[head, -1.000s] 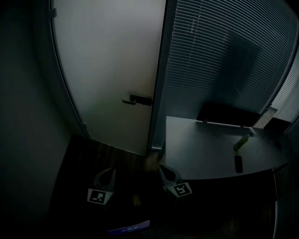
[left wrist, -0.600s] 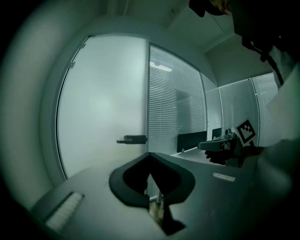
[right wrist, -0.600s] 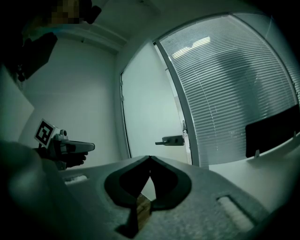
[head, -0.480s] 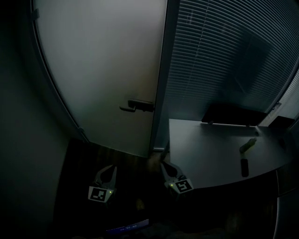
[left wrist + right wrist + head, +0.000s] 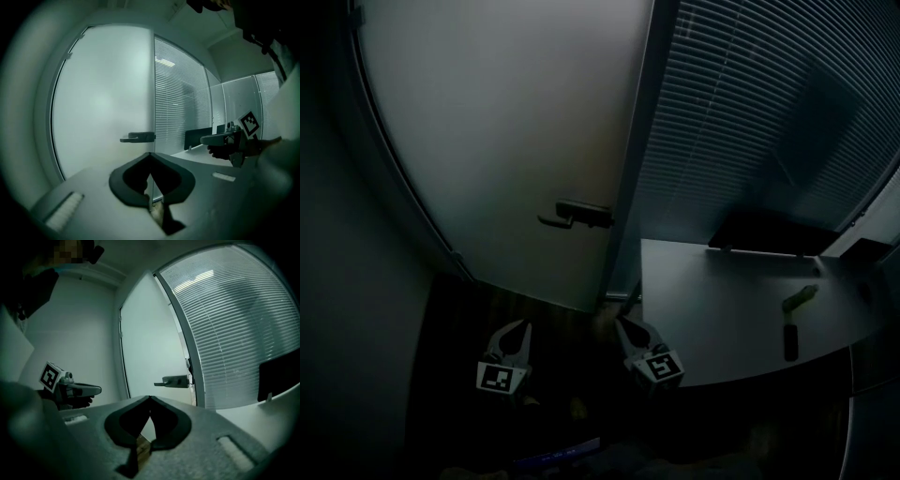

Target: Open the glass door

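The frosted glass door (image 5: 506, 141) stands closed ahead, with a dark lever handle (image 5: 574, 215) near its right edge. That handle (image 5: 137, 137) also shows in the left gripper view, and the handle (image 5: 172, 380) in the right gripper view. My left gripper (image 5: 525, 324) is low in the head view, shut and empty, short of the door. My right gripper (image 5: 621, 324) sits beside it, also shut with nothing between its tips. Both point at the door, below the handle's height and apart from it.
A grey desk (image 5: 712, 300) stands at the right, close to the right gripper, with a green item (image 5: 800, 299) and a dark item (image 5: 790, 339) on it. Slatted blinds (image 5: 750, 122) cover the glass wall right of the door. A plain wall (image 5: 347, 309) runs along the left.
The door and its handle have grown larger and shifted lower in the head view as both grippers came closer to the door. Both grippers stayed shut.
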Tool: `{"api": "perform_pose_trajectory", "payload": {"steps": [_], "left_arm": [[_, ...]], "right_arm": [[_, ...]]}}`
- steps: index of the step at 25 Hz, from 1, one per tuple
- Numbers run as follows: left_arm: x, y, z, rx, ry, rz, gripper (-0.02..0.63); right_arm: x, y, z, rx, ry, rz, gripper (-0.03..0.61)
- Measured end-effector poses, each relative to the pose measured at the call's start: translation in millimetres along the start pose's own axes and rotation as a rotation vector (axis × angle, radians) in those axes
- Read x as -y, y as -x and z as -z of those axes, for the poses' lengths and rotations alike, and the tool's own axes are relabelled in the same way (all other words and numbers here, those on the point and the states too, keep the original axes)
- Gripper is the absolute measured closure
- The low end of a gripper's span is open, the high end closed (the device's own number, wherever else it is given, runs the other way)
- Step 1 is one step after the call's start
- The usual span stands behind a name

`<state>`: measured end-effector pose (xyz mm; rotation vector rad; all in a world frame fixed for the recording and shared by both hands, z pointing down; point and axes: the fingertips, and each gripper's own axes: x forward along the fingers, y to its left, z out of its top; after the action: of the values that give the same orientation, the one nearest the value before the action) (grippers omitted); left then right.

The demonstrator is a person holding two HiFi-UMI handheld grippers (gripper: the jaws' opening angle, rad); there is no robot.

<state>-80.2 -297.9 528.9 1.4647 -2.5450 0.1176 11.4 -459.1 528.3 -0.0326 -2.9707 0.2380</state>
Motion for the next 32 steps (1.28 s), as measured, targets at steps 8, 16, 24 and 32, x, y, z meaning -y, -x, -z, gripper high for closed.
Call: {"api": "perform_pose_trajectory", "payload": {"steps": [8,16,24,32], "left_arm": [[-25,-45,-9,-0.003,-0.054,0.079,0.611],[-65,-94,-34,0.008,-0.077,0.192,0.611],[-79,-150,-47,0.002,-0.126,0.324,0.611],[-77,-194,-47,-0.037,-0.226,0.424,0.609]], "right_arm": [[20,-31,-3,0.016,-0.016,0.078,0.578],[32,-72,-18,0.044,-0.041,0.195,0.578],[49,-94,-31,0.062,-0.054,0.312,0.578],[65,-88,-37,0.081,-0.078,0.434,0.579]]}}
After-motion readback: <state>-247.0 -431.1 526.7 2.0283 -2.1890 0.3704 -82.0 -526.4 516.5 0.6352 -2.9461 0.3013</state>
